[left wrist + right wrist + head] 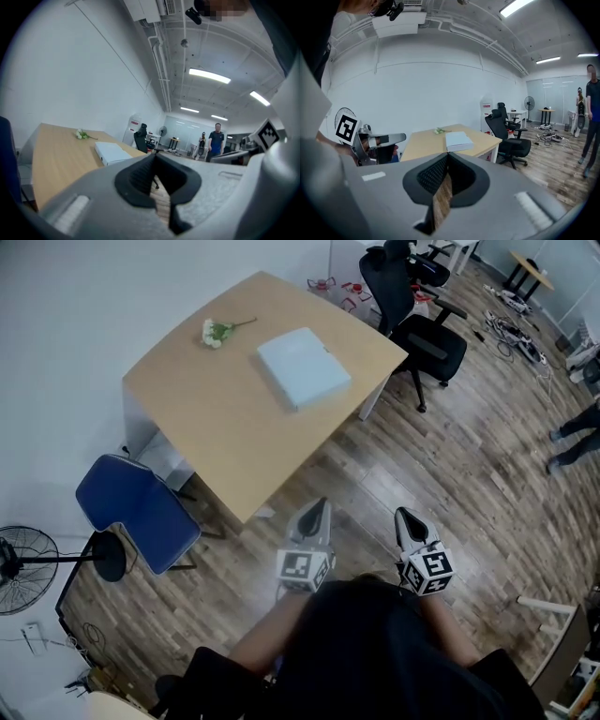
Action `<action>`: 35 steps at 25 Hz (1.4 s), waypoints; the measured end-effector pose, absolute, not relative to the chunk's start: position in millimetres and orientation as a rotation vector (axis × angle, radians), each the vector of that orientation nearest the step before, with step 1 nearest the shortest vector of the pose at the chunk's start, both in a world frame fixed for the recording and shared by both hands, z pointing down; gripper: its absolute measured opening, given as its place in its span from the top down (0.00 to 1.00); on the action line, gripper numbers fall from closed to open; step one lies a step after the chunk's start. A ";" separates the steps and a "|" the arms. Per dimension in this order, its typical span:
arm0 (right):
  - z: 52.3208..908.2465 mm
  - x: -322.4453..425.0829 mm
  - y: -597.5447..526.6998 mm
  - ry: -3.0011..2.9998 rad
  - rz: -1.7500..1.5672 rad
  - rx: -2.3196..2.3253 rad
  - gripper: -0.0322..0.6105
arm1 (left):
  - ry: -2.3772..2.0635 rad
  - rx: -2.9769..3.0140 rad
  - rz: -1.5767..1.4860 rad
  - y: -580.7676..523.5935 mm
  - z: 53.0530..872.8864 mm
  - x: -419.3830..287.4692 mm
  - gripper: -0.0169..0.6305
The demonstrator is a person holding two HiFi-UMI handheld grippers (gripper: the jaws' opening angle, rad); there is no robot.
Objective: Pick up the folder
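The folder (303, 367) is a pale blue-white flat box lying on the far right part of the wooden table (216, 418). It also shows in the left gripper view as the folder (111, 152) and in the right gripper view as the folder (457, 139). My left gripper (321, 503) and right gripper (402, 513) hang side by side over the wood floor, well short of the table's near corner. Both are shut with nothing between the jaws. From the right gripper view the left gripper (401, 136) shows at the left.
A small bunch of white flowers (217, 332) lies on the table's far left. A blue chair (137, 511) stands by the table's left corner, a floor fan (23, 568) beyond it. A black office chair (418, 326) stands right of the table. People (216, 140) stand far off.
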State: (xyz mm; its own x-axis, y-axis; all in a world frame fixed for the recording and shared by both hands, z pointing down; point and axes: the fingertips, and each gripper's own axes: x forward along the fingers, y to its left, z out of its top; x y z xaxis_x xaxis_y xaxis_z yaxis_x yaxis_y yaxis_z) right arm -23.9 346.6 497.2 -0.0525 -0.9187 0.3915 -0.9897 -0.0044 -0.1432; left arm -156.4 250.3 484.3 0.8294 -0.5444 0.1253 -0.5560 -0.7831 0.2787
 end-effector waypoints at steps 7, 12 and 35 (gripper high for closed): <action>500.7 -4.3 313.8 -2.100 0.559 2.004 0.95 | -0.853 2.661 0.053 230.8 486.8 -145.1 0.97; 506.4 17.3 264.8 -2.150 0.549 1.977 0.95 | -0.898 2.655 0.069 197.3 491.5 -127.4 0.97; 598.2 207.8 -100.9 -2.367 0.747 1.493 0.92 | -1.344 2.283 0.252 -105.1 580.1 18.4 0.97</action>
State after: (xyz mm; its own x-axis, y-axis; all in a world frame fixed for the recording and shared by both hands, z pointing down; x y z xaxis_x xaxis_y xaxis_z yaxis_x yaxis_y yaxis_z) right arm 207.8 -100.9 598.2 -0.4468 -0.7670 0.4605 -0.8924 0.3457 -0.2900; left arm 18.4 -105.1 580.1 0.5015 -0.7738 0.3868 -0.8614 -0.4053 0.3062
